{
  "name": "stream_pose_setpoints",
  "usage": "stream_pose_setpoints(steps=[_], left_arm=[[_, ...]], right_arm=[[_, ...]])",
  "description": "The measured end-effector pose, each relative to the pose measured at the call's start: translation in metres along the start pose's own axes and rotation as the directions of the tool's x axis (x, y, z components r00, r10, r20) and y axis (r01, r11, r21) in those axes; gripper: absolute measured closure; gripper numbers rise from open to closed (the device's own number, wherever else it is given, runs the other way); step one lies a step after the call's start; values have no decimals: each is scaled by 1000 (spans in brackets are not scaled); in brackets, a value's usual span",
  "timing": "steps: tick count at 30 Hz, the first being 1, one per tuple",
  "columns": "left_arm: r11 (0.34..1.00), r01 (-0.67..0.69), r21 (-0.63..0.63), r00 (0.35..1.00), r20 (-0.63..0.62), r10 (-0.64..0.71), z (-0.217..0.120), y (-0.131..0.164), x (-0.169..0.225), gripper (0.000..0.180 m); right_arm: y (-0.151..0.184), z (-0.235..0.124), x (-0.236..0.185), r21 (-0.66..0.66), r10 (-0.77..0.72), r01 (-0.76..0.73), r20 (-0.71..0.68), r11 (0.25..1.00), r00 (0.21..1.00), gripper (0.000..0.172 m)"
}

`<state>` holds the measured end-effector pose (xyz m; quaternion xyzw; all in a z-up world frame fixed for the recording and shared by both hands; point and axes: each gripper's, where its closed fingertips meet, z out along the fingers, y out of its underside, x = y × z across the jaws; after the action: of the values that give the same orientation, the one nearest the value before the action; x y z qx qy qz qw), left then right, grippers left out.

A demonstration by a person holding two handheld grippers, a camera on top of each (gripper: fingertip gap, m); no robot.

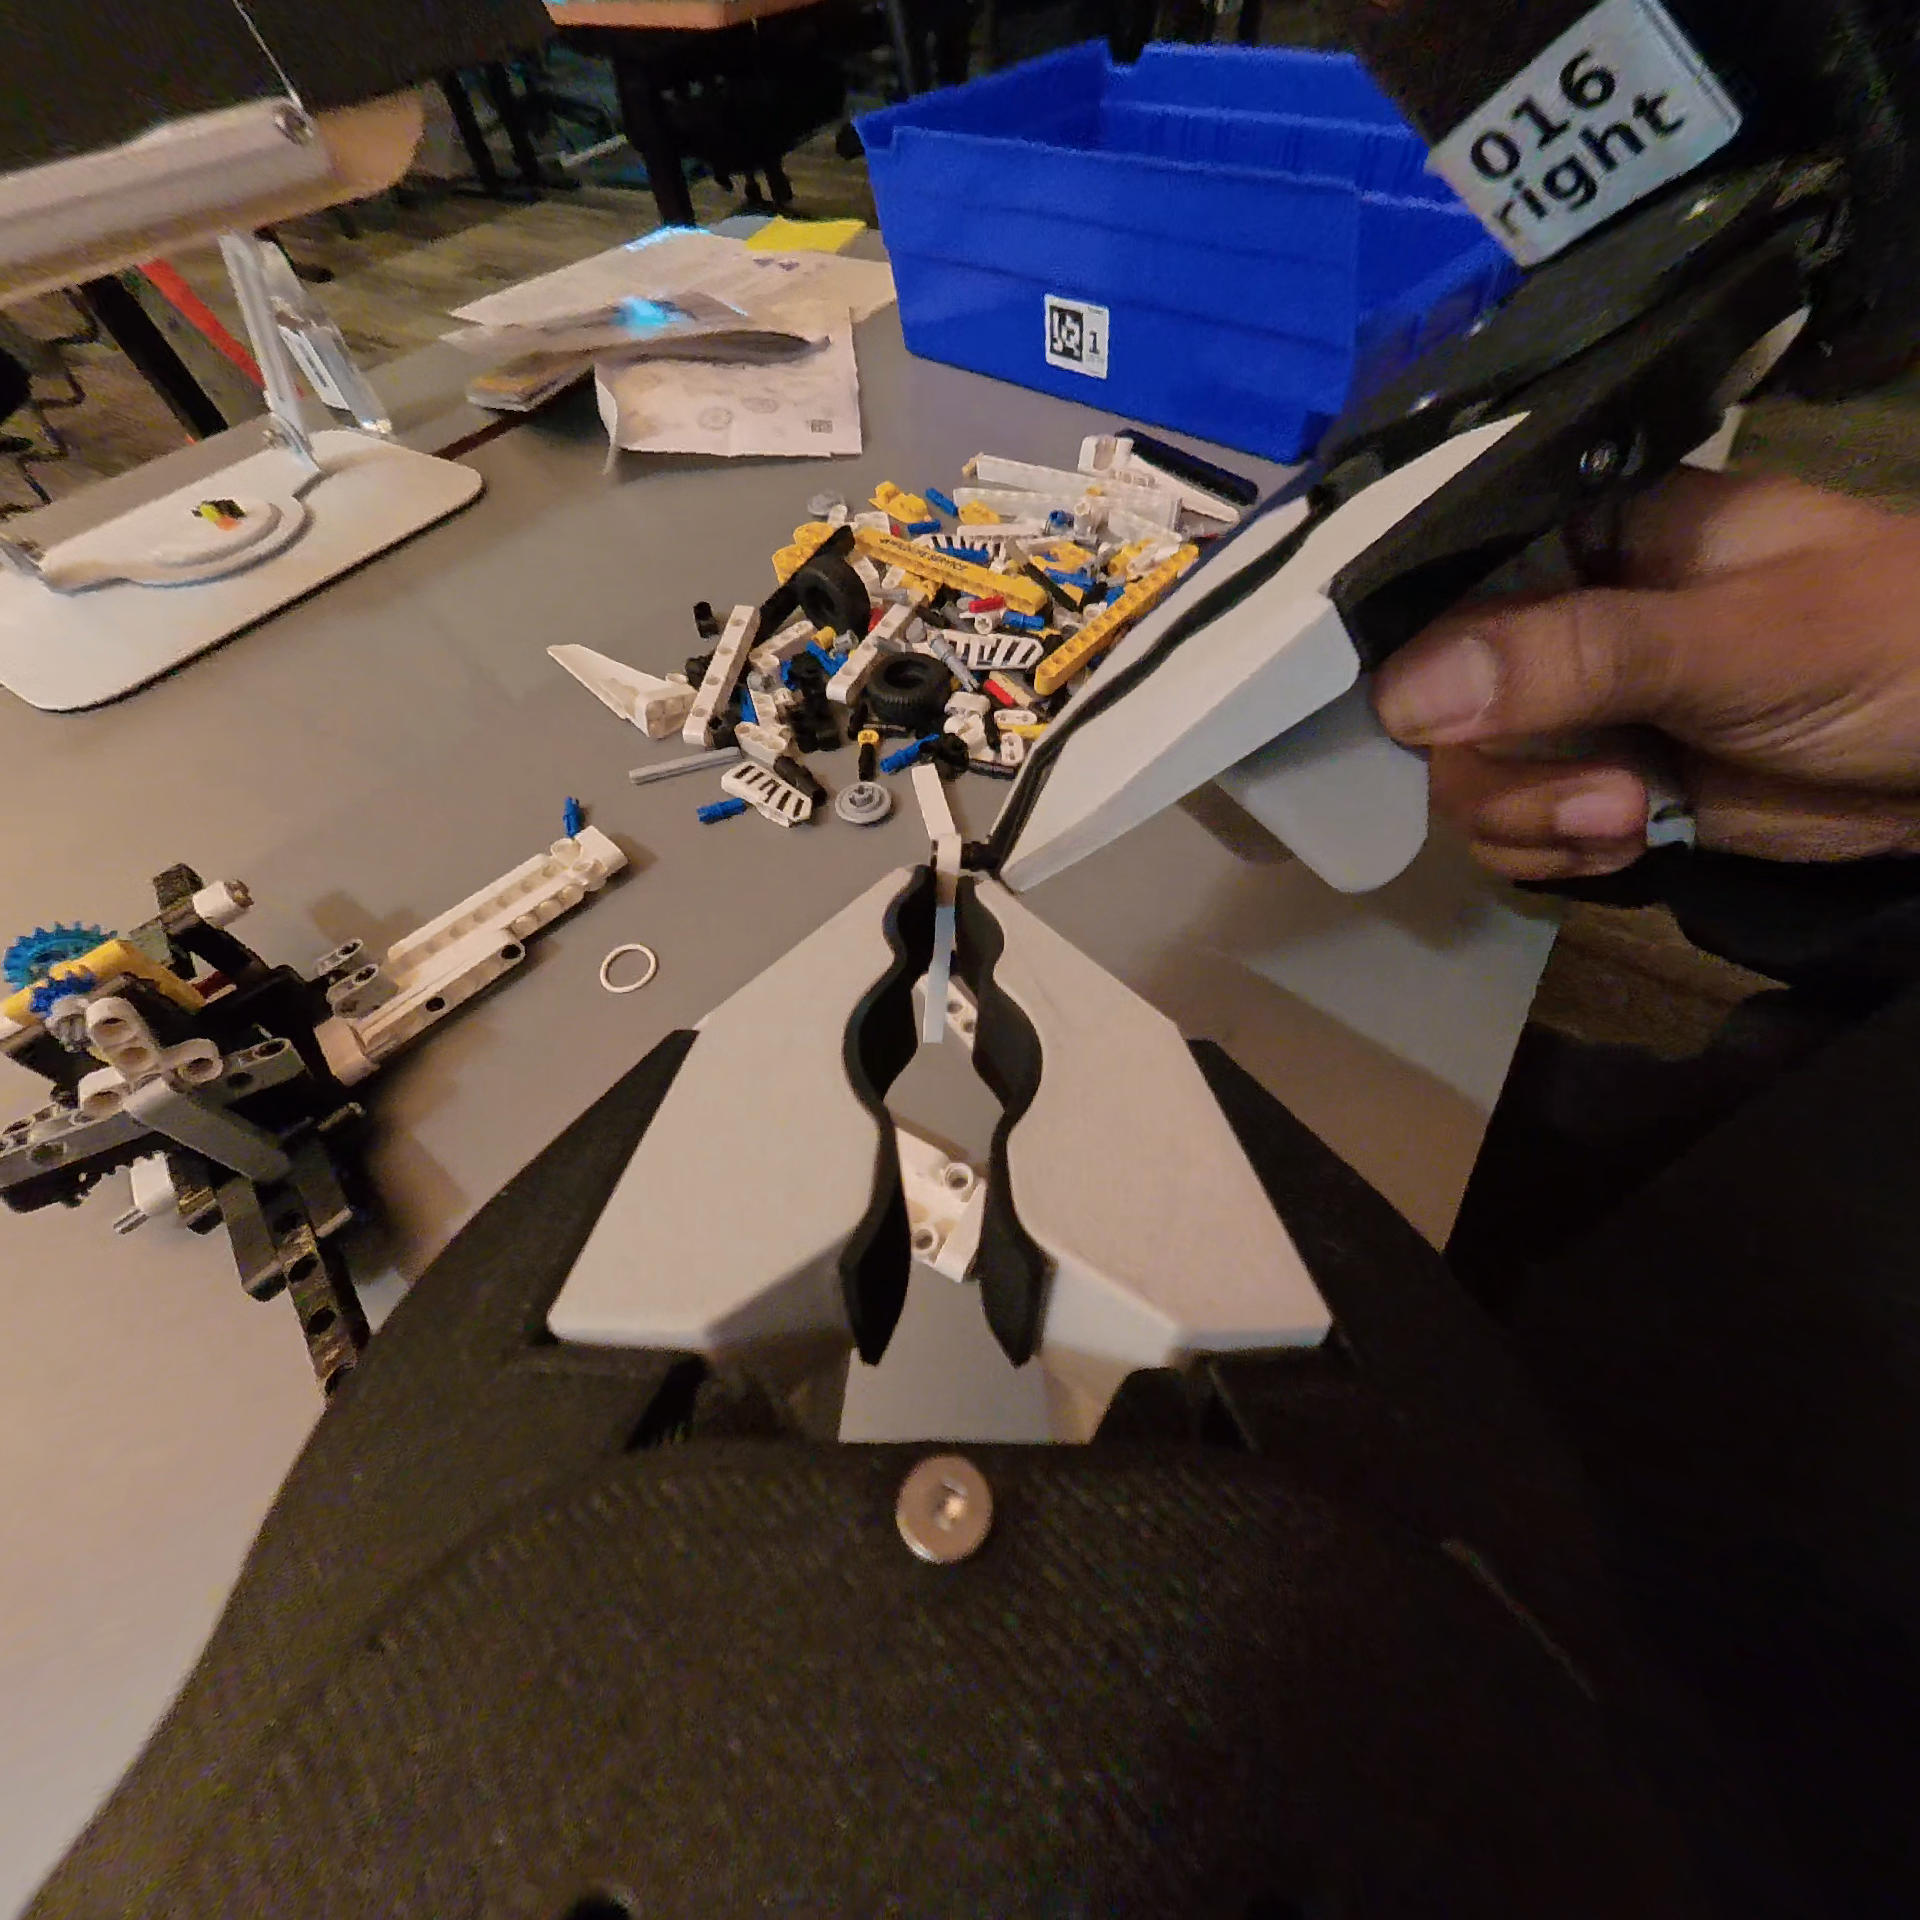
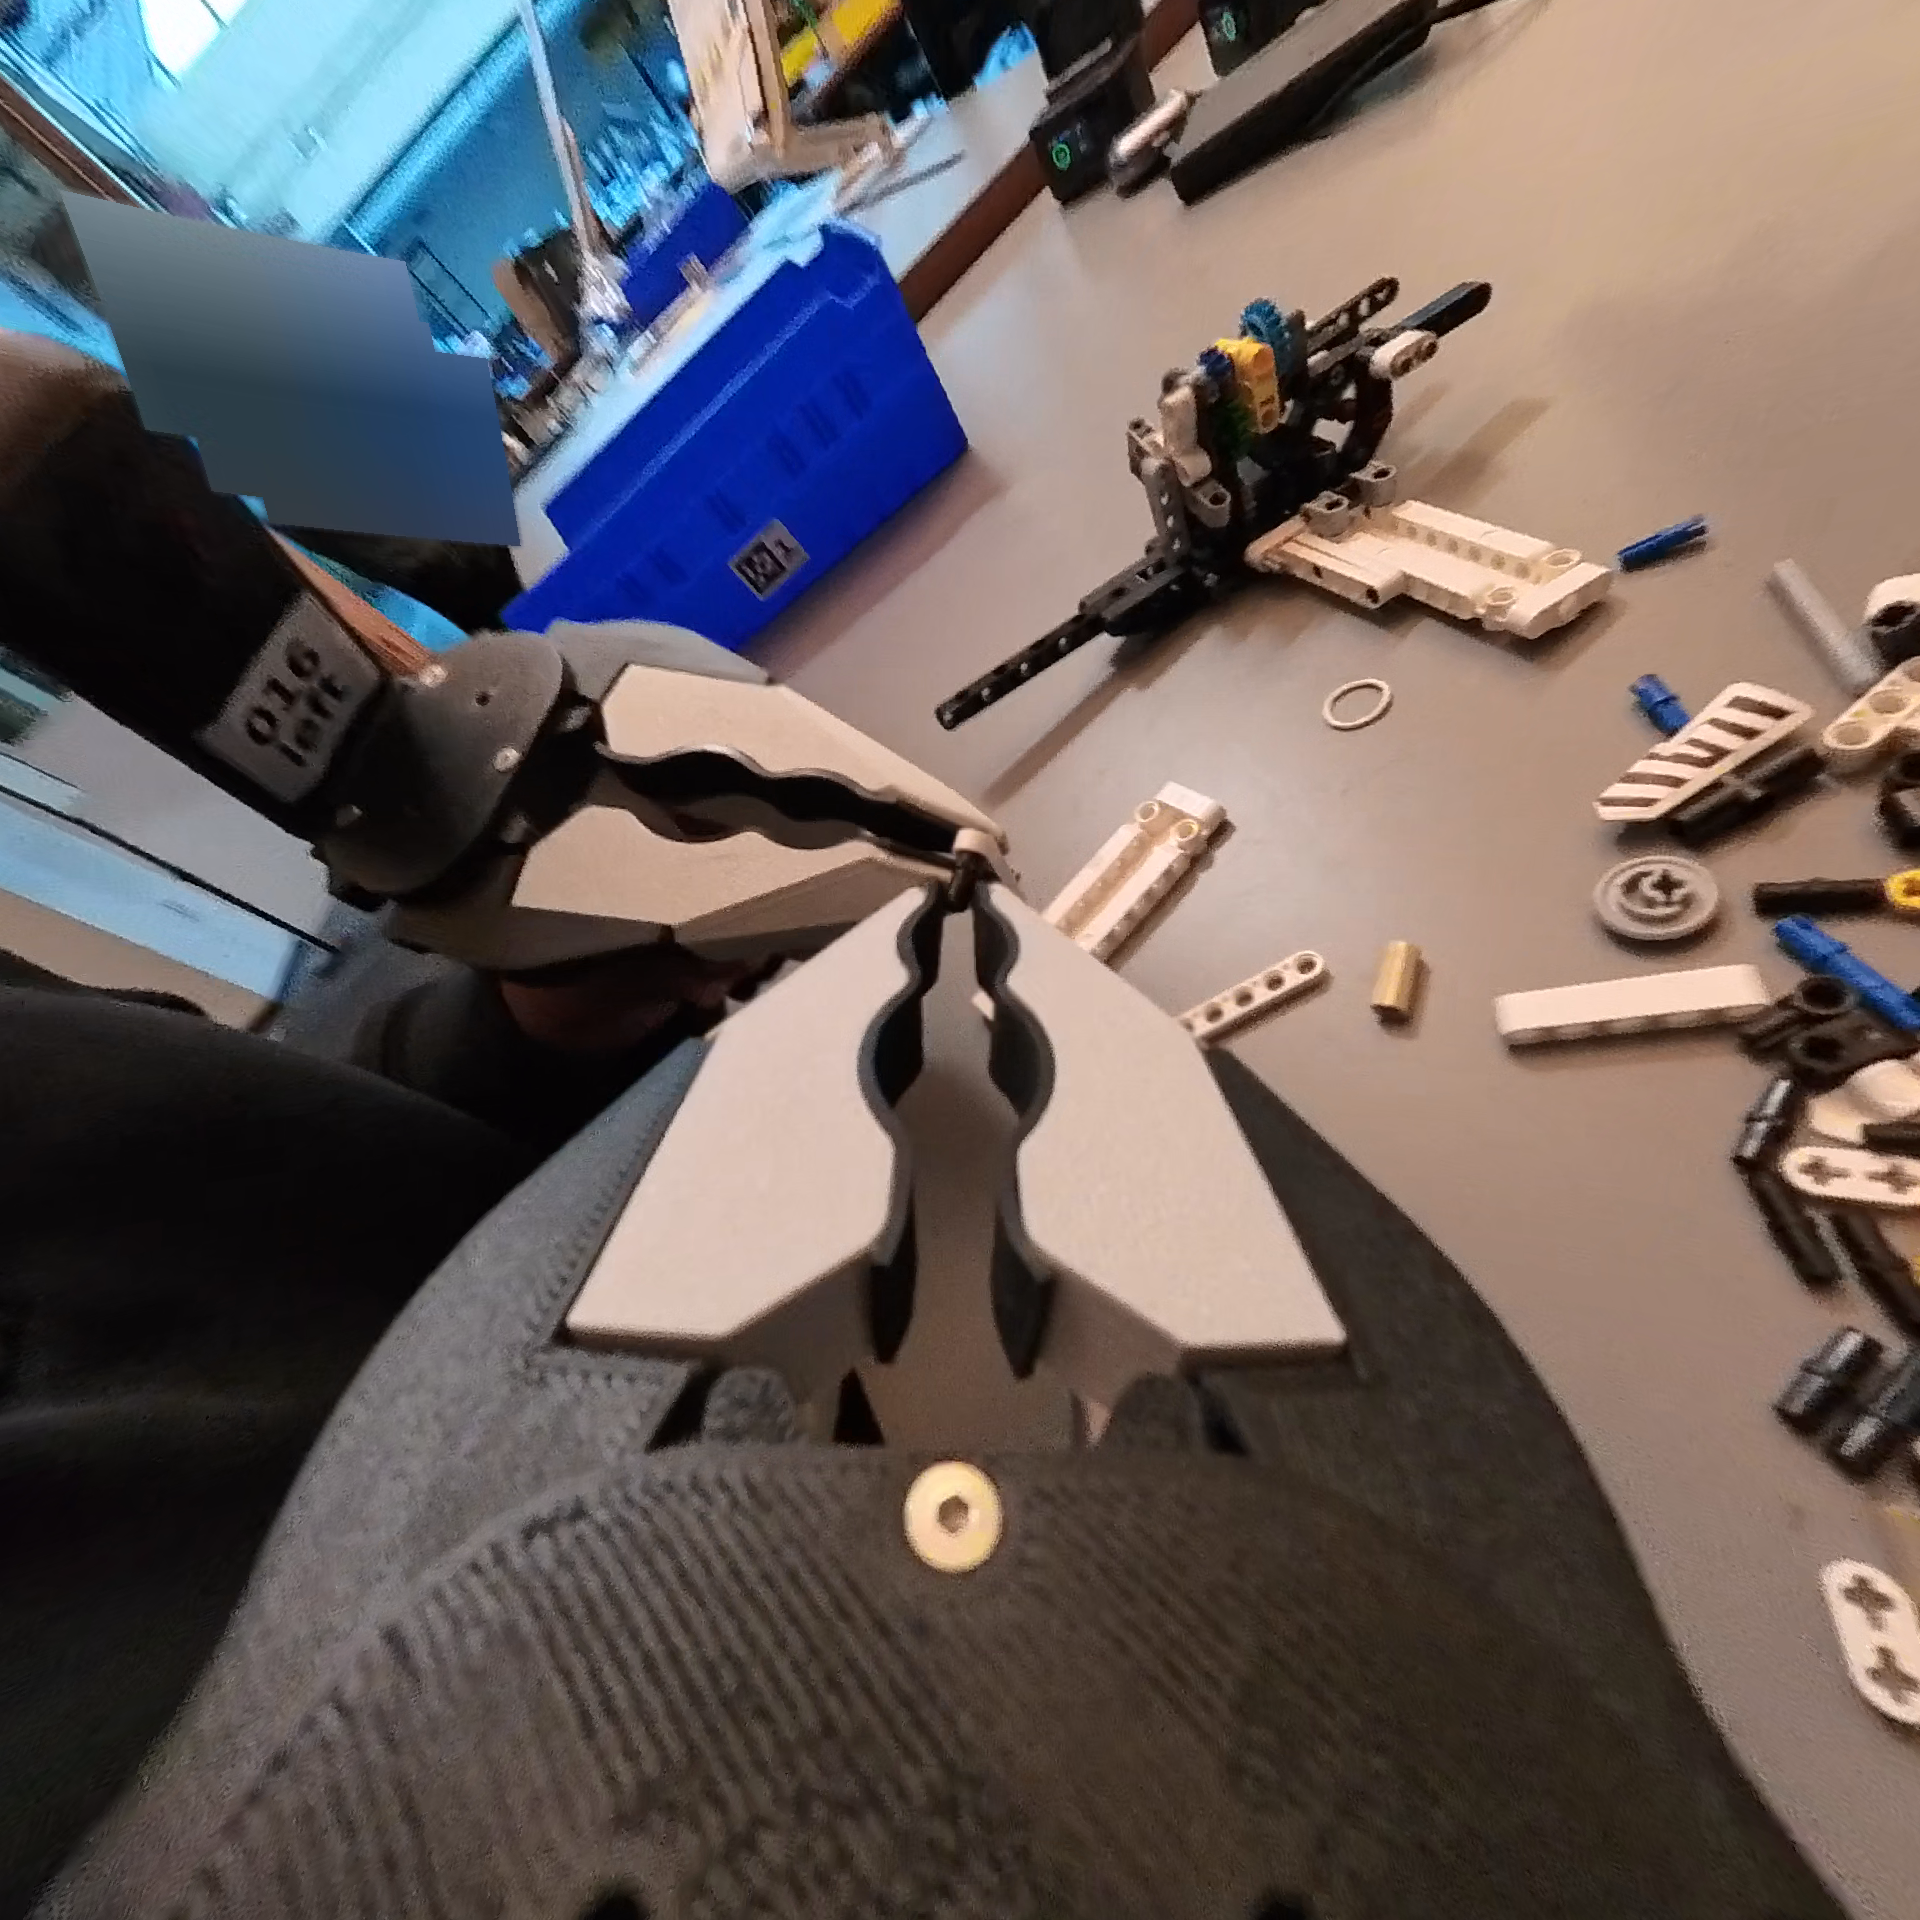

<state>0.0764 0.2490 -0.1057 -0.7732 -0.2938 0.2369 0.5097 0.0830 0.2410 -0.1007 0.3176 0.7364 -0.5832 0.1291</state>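
Here both tongs meet tip to tip — left tongs (image 1: 943,883) pinch a white beam (image 1: 940,935), right tongs (image 2: 961,896) a black pin (image 2: 964,878).

Matt grey table (image 1: 312,790), glossy blue plastic bin (image 1: 1122,260), creased paper sheets (image 1: 727,395).

Left tongs (image 1: 943,883) clamped on thin white beam (image 1: 940,966), right tongs (image 1: 987,854) pinching perhaps a black pin (image 1: 975,854).

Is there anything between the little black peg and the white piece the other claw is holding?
Nothing visible. The right gripper pinches the small black peg at its tips, and the peg's end already meets the thin white piece clamped in the left gripper. The loose brick pile lies farther back on the table.
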Motion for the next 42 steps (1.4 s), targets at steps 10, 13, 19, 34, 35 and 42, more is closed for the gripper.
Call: stream_pose_setpoints(steps=[10,13,19,34,35,42], left_arm=[[999,15,32,998,67,-17,-1,-9,-3,179],[999,3,48,997,71,-6,1,-13,1,179],[996,5,87,996,90,-13,-3,-17,0,180],[928,302,219,940,93,-328,-27,-19,-55,179],[932,289,218,946,84,-313,-24,-19,-52,179],[861,440,257,897,-76,-435,-26,-24,-52,179]], right_arm=[[-15,-8,1,160,-10,17,-48,987,999,151],[-17,-7,-1,186,-19,27,-43,982,999,160],[-19,-6,-4,193,-46,51,-30,980,998,167],[-14,-22,19,235,-2,41,-164,971,986,170],[-16,-24,25,242,9,34,-173,970,985,170],[-29,-56,108,6,-215,252,-508,968,834,169]])
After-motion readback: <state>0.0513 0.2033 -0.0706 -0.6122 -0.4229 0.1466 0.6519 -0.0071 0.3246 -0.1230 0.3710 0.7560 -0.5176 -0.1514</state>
